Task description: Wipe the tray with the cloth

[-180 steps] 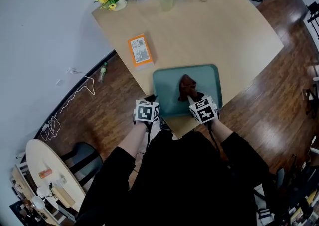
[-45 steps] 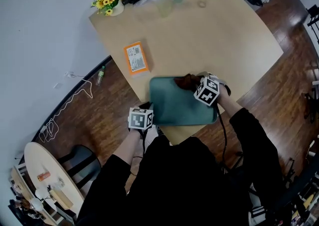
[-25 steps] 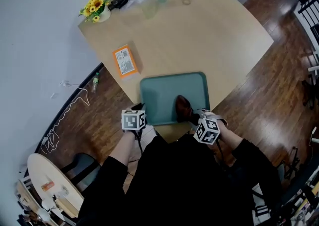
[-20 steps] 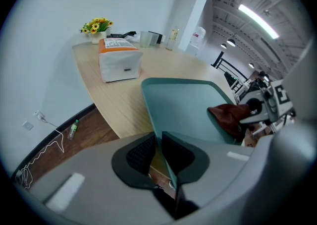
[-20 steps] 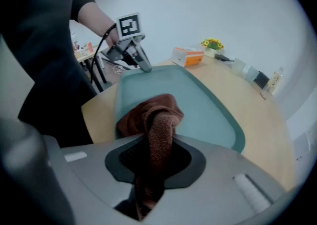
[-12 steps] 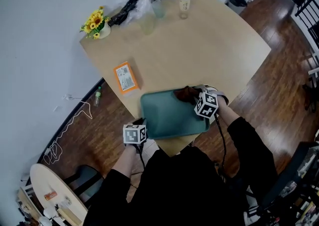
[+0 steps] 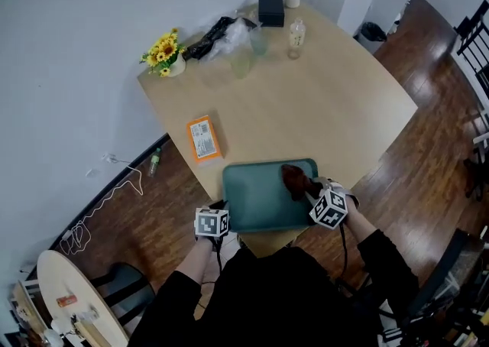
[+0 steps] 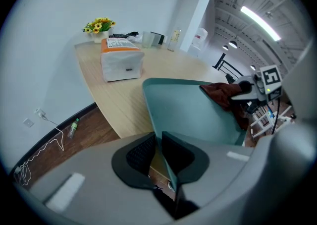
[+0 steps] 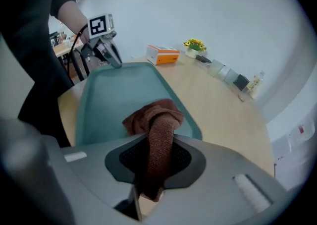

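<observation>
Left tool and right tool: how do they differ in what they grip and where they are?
The left tool is shut on the thin rim of the green tray; the right tool is shut on the brown cloth. The left tool sits at the tray's near left corner; the right tool is at its right side. Both are shut on something.

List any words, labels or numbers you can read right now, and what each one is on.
No text is readable in any view.
Orange box: white label with print, too small to read.
Bottle: label too small to read.
Marker cubes: black-and-white square patterns only, no words.
</observation>
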A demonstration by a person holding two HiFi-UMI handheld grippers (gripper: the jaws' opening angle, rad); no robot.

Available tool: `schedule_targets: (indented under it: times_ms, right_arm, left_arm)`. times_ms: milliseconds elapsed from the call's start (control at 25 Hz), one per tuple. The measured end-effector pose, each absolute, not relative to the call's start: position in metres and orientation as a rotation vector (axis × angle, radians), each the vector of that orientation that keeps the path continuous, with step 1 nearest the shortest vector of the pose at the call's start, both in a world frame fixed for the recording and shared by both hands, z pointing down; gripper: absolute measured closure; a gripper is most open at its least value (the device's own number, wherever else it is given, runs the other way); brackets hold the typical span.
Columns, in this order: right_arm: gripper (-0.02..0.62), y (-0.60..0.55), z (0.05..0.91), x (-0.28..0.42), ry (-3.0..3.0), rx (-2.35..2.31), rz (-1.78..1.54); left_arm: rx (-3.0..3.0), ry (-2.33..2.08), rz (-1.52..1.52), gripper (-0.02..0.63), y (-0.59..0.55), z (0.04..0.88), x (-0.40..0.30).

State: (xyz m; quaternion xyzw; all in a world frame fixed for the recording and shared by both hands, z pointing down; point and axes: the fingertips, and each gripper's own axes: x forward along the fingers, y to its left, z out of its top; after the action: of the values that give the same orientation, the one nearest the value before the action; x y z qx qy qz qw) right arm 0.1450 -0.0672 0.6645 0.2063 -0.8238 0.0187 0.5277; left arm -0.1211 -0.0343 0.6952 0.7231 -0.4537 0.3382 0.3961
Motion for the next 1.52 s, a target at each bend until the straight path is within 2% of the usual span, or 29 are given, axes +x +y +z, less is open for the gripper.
schedule_targets:
  times_ms: [240,520,640,680,1000,1200,1320,1520]
  right_arm:
    - [0.523,0.036,0.669,0.138,-2.010,0.498,0.160]
    - [0.525,0.005,0.650,0.139,-2.080,0.866,0.487]
    - [0.525,-0.012,0.613,0.135,-2.150,1.001,0.578]
    - [0.525,-0.016,0.597,0.133,-2.177,1.032,0.584]
    - [0.525,-0.030,0.446,0.120,-2.459,1.200,0.307]
    - [0.525,-0.026,0.353,0.109,-2.638,1.278,0.083]
    - [0.525,-0.020,0.321,0.109,-2.705,1.322,0.034]
    - [0.525,-0.022,0.305,0.126,-2.694,1.362,-0.061]
  left_arm:
    - [1.835,-1.162,0.860,0.580,-0.035,0.694,-0.120]
    - [1.848,-1.155,0.821,0.577,-0.034,0.694,-0.120]
    - [1.925,-1.177,0.787,0.482,-0.033,0.666,-0.122]
    - [1.967,-1.203,0.766,0.474,-0.035,0.649,-0.121]
    - [2.524,-1.243,0.418,0.476,-0.031,0.456,-0.062]
    - [2.801,-1.297,0.083,0.497,-0.023,0.332,-0.049]
    - [2.830,-1.290,0.051,0.511,-0.024,0.315,-0.049]
    - [2.758,-1.300,0.102,0.511,-0.024,0.333,-0.048]
